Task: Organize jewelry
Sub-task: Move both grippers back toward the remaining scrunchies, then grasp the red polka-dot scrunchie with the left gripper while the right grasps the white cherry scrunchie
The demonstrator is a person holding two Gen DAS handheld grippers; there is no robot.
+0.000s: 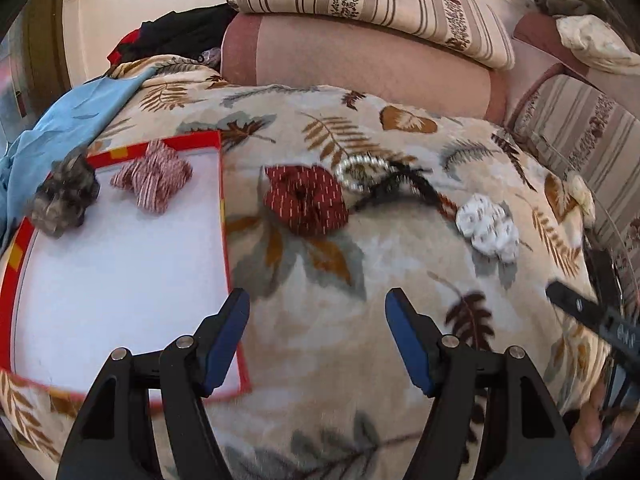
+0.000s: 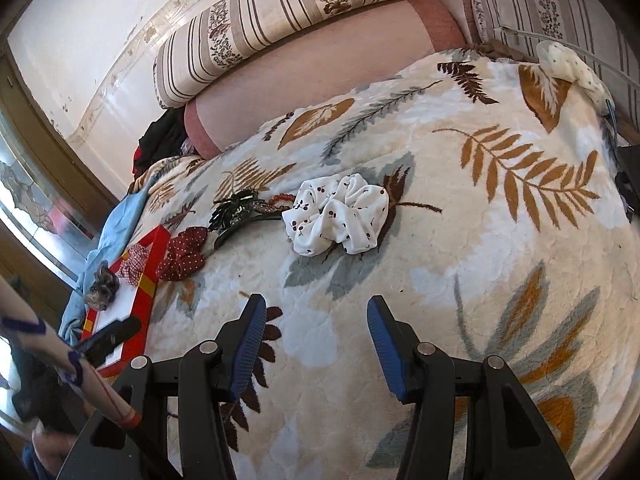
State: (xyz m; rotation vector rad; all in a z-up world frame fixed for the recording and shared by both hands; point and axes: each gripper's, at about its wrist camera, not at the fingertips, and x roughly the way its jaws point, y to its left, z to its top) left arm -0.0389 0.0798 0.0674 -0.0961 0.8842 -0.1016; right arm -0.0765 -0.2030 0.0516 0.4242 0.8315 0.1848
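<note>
We hold both the left gripper point(image 1: 318, 312) and right gripper point(image 2: 316, 320) wide and empty above the bed. Two scrunchies already lie on the red-edged tray point(image 1: 120, 280); next, we judge, comes the white scrunchy point(image 2: 338, 214), lying straight ahead.

A leaf-patterned plush blanket point(image 2: 460, 240) covers the bed, carrying a red-rimmed white tray point(image 1: 120, 280), a dark red dotted scrunchie point(image 1: 306, 200), a black claw clip point(image 2: 236, 210) and a white cherry-print scrunchie point(image 2: 336, 214).
</note>
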